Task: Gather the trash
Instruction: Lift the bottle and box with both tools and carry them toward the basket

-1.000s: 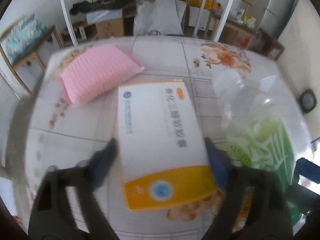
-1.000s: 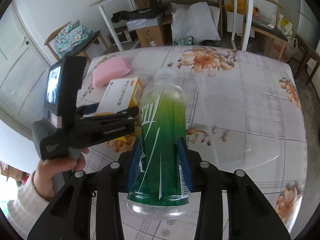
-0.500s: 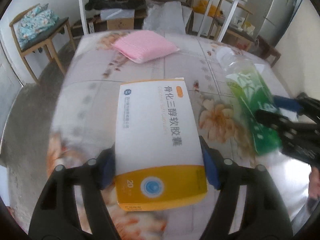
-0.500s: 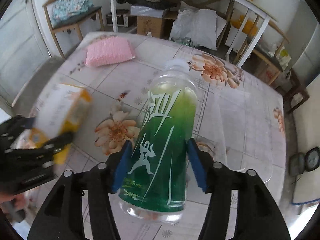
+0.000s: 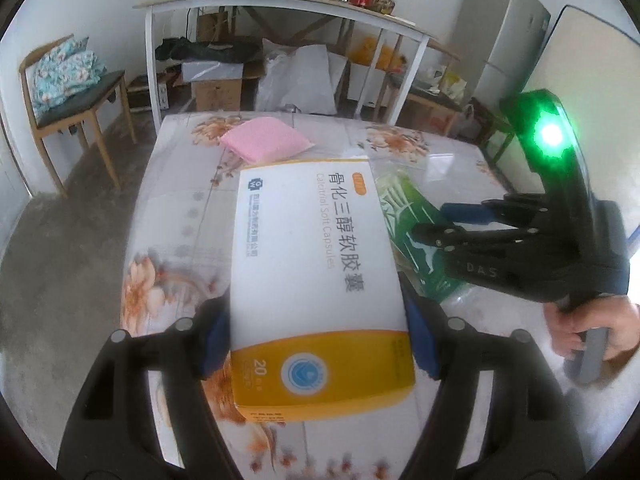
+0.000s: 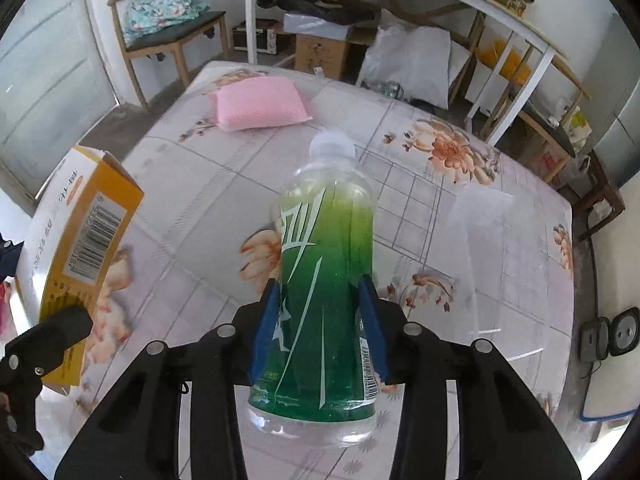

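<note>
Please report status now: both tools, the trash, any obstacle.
Left tool shut on medicine box. Right tool shut on green bottle, jaws just tightened. Pink pack remains on table.

Two black two-finger grippers with blue pads were in view: the left gripper [image 5: 320, 332] and the right gripper [image 6: 318, 332]. One white and yellow cardboard medicine box [image 5: 320, 280] showed at the centre of the left wrist view, and one clear plastic bottle with a green label [image 6: 324, 292] at the centre of the right wrist view. One pink quilted pad [image 6: 260, 104] lay at the upper left of the one table with a floral covering [image 6: 480, 240]. One wooden chair [image 6: 168, 40] stood in the upper left, and one brown cardboard carton [image 6: 324, 56] sat at the top centre. One bare hand [image 5: 592, 328] was visible at the right edge of the left wrist view.
</note>
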Demonstrator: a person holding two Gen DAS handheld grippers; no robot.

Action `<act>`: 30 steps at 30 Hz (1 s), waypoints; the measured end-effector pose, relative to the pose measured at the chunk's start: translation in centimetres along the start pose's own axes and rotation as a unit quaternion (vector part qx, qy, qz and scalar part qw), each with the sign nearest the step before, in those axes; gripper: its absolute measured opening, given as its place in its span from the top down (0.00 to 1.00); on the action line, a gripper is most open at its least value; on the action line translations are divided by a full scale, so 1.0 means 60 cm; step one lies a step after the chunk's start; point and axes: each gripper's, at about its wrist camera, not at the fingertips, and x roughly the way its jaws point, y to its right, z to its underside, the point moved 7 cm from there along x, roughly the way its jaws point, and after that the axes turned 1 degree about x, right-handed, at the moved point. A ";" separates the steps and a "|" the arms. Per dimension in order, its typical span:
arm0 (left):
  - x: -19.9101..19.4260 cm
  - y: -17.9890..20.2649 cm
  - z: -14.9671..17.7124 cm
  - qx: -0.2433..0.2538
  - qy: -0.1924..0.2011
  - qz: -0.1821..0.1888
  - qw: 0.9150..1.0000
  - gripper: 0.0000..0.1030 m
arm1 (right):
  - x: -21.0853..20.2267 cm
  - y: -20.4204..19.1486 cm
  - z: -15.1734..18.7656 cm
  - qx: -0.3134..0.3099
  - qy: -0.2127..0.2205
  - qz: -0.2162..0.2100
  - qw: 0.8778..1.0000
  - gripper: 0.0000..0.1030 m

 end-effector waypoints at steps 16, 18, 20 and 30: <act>-0.083 -0.044 0.079 -0.037 0.003 0.003 0.999 0.33 | -0.051 -0.086 0.072 -0.030 -0.021 -0.096 0.995 0.65; -0.082 -0.056 0.088 -0.047 -0.001 0.002 0.999 0.33 | -0.048 -0.094 0.075 -0.042 -0.005 -0.083 0.996 0.65; -0.080 -0.066 0.091 -0.054 -0.005 0.004 0.998 0.33 | -0.046 -0.103 0.074 -0.052 -0.002 -0.074 0.996 0.65; -0.064 -0.074 0.105 -0.059 -0.005 0.010 0.998 0.33 | 0.024 -0.108 0.080 -0.079 -0.045 -0.005 0.996 0.39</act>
